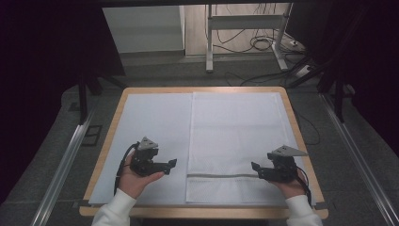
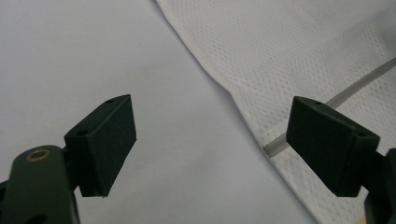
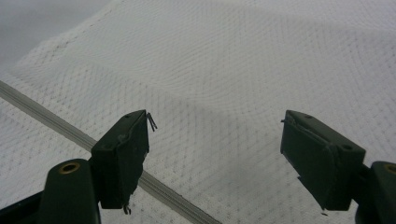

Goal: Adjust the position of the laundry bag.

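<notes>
Two open grippers, left gripper [image 1: 170, 163] and right gripper [image 1: 255, 165], flank unlabelled mesh bag [image 1: 235, 141].

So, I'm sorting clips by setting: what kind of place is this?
Probably a lab recording bench: a wooden table under a white sheet, dark curtains around it, loose cables on the floor behind.

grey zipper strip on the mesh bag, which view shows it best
The right gripper view: the zipper strip runs close and sharp across the mesh bag. The high view shows its whole length but small; the left gripper view catches one end at the bag's edge.
</notes>
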A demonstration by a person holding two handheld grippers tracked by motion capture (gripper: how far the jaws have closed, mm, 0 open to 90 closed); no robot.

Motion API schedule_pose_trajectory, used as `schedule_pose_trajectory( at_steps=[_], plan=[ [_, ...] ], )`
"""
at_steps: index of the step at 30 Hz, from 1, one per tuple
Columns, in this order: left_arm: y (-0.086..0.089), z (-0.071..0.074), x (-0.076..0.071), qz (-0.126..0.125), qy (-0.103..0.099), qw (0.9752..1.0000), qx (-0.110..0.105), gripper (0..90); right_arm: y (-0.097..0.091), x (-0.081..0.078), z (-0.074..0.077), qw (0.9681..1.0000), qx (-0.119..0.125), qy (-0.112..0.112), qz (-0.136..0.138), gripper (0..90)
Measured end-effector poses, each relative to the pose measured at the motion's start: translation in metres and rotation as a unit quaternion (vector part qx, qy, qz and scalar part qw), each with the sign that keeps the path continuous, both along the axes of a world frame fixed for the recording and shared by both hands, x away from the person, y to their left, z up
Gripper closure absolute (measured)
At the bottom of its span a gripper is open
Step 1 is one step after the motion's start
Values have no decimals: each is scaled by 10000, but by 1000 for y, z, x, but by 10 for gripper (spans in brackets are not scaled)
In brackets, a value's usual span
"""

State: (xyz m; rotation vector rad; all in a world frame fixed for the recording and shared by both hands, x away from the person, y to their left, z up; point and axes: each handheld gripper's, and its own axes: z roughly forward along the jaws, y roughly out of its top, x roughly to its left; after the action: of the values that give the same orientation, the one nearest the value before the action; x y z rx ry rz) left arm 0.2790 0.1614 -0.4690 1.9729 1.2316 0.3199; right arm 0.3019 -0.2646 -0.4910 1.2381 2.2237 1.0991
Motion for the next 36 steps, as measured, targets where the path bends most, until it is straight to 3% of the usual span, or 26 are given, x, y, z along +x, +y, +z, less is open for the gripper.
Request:
schedule_pose_trajectory(
  at_steps=[9, 14, 18, 27, 36],
  plan=[
    [-16, 5, 10, -102, 125, 9998, -71, 156, 1, 0, 0, 10000, -10, 3, 10, 235],
    [-24, 17, 11, -90, 62, 9997, -212, 155, 0, 0, 1, 10000, 47, -2, -27, 237],
    [-28, 18, 12, -125, 93, 9996, -217, 156, 0, -1, 2, 10000, 51, -16, -50, 238],
    [-34, 10, 15, -209, 291, 9991, -222, 187, -11, 1, 6, 9992, 145, -102, -363, 245],
    [-46, -12, 23, -360, 709, 9964, -289, 202, -11, 1, 6, 9992, 131, -105, -358, 245]
  ],
)
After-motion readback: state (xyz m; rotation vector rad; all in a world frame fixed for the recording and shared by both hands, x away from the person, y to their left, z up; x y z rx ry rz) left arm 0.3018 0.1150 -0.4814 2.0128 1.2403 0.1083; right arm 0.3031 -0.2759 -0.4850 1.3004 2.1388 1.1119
